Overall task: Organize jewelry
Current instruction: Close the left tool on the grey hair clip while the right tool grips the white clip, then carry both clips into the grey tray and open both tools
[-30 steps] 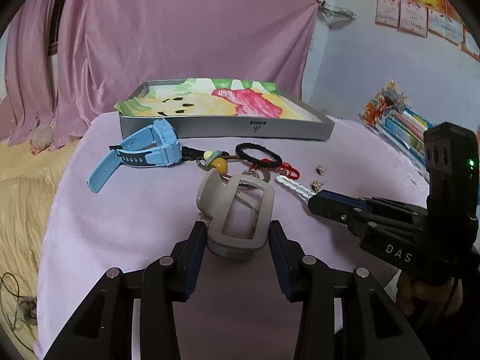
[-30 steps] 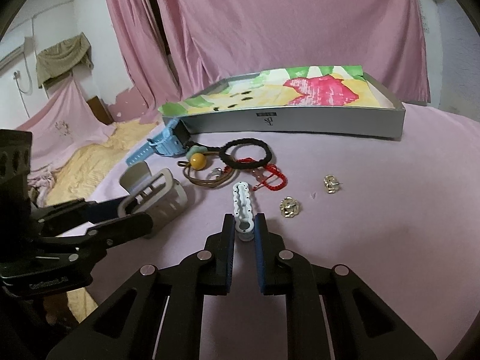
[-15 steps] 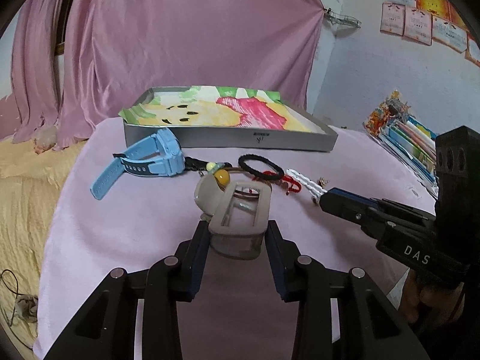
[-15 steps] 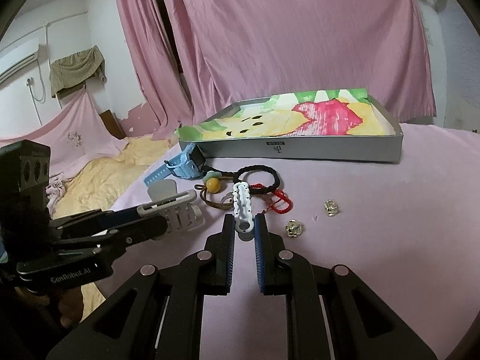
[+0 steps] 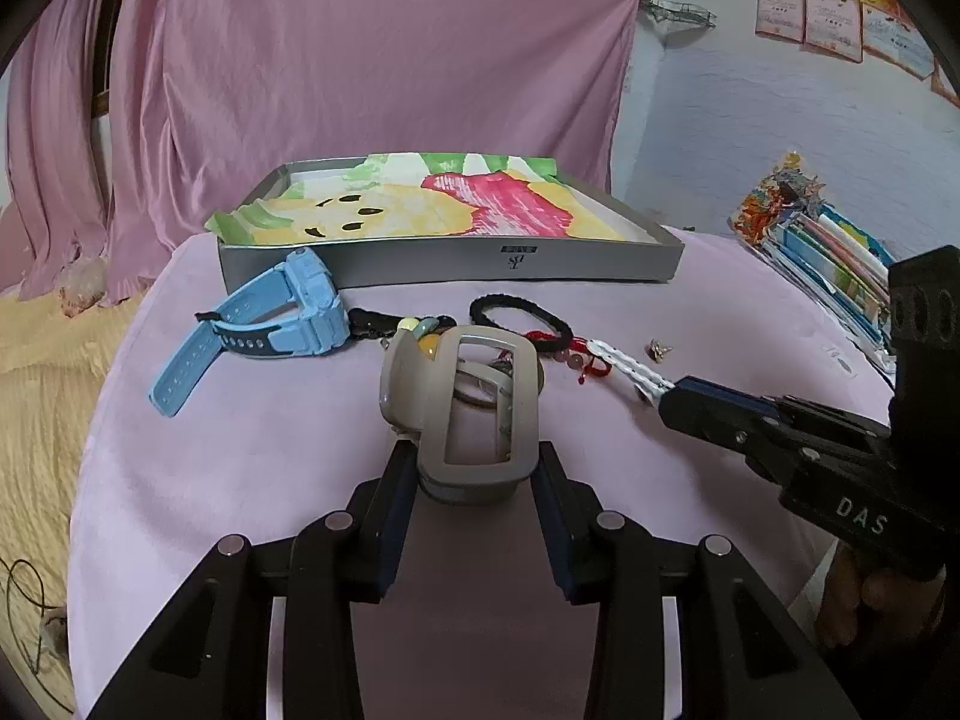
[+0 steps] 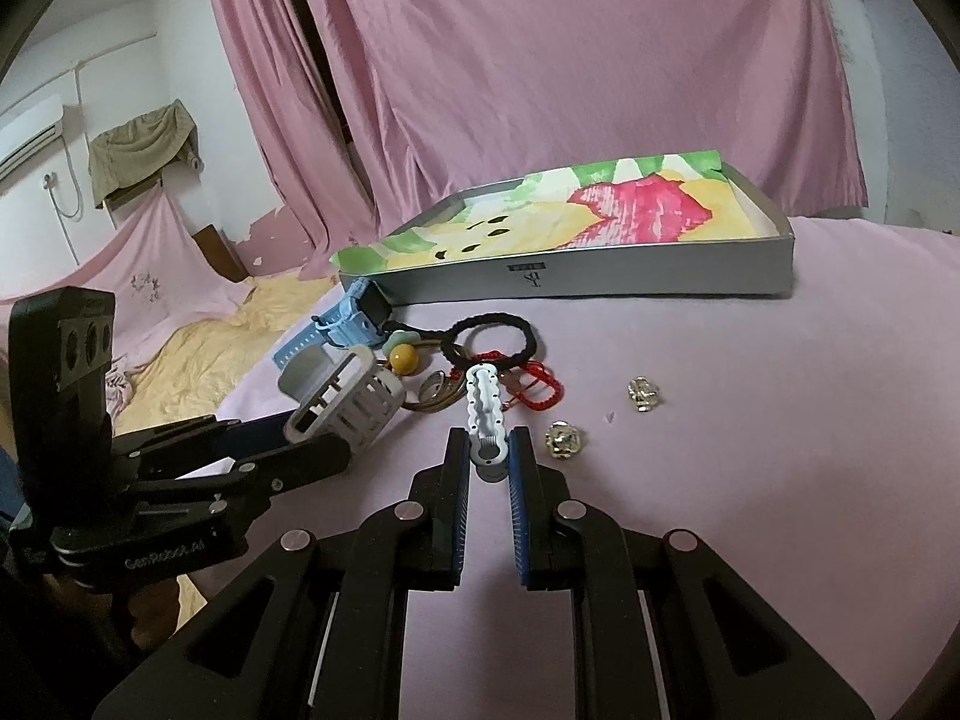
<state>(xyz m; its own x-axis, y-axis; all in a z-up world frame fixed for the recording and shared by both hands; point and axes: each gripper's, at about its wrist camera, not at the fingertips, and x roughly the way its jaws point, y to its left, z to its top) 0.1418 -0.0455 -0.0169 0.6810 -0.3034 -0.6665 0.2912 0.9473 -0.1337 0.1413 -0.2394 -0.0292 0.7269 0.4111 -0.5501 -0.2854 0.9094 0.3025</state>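
— What's my left gripper (image 5: 474, 474) doing?
— Clamped on the grey hair claw (image 5: 465, 405), raised over the pink tablecloth (image 5: 240, 480).
— And my right gripper (image 6: 489, 462)?
— Pinched on the white hair clip (image 6: 485, 411), near end. At twelve o'clock lies the grey tray (image 6: 600, 285); at one o'clock, two gold earrings (image 6: 643, 394). The blue watch (image 5: 282, 321) sits at eleven from my left.

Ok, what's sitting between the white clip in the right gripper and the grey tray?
In the right wrist view, the black hair tie and red cord bracelet lie between the white clip and the tray, then bare pink cloth.
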